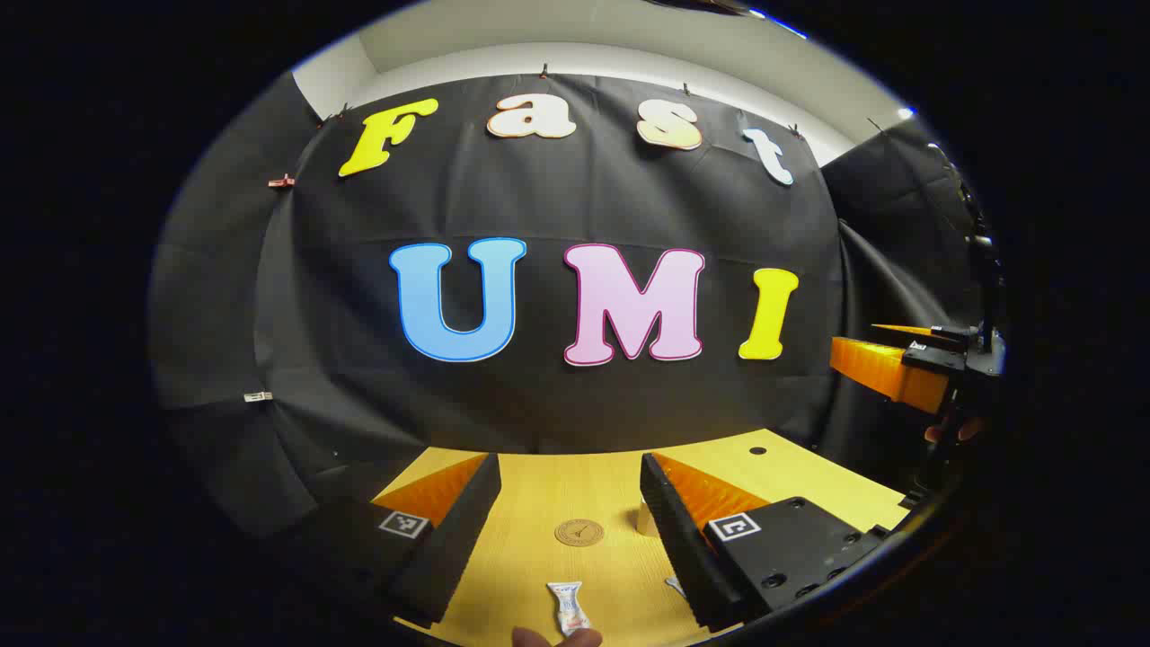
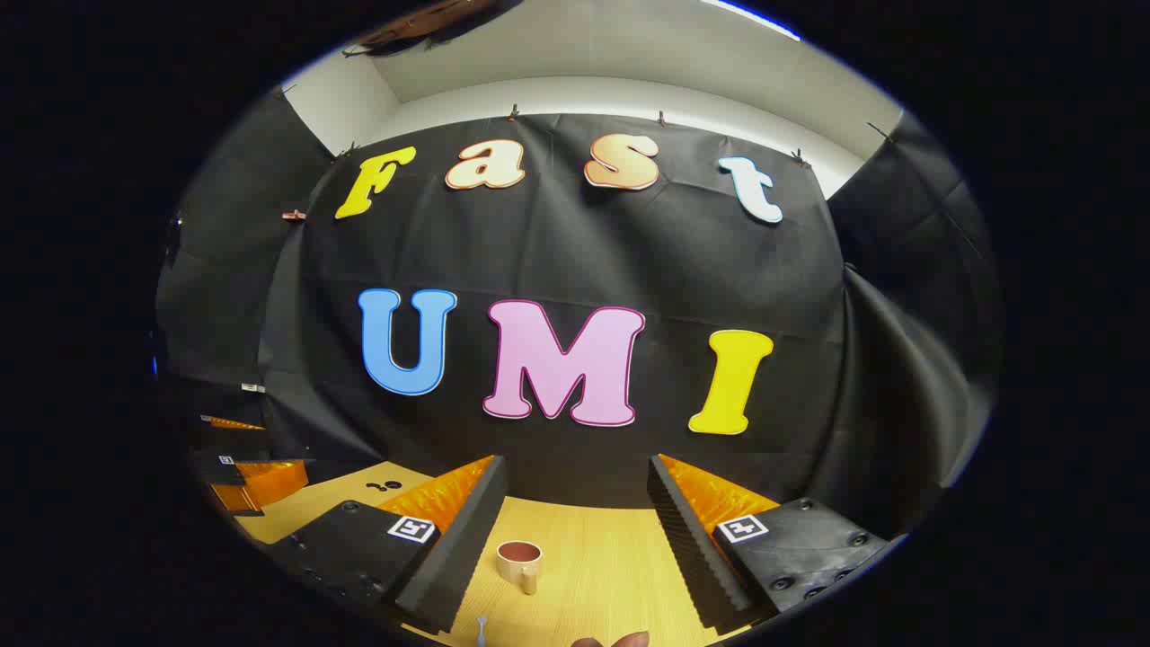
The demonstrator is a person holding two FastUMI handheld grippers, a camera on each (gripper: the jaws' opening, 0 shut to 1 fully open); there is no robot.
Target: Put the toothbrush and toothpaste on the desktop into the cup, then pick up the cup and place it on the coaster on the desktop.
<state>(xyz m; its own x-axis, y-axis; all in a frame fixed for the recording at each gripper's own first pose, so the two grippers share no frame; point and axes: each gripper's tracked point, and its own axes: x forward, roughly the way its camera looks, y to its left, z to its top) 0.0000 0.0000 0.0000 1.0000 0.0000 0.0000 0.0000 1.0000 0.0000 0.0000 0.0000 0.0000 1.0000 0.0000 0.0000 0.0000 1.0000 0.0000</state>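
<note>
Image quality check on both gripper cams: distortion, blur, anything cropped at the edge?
Left gripper view: strong fisheye bowing, desktop evenly lit, coaster sharp, toothpaste near the bottom edge, a bit soft. Right gripper view: same bowing, cup crisp, toothbrush cut off at the bottom edge.

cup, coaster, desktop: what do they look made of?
Cup: likely glazed ceramic; smooth cream wall, darker inside, moulded handle.
Coaster: probably wood or cork; flat tan disc with a dark stamped mark, matte.
Desktop: looks like light wood or wood-grain laminate; fine parallel grain lines, low sheen.
</note>
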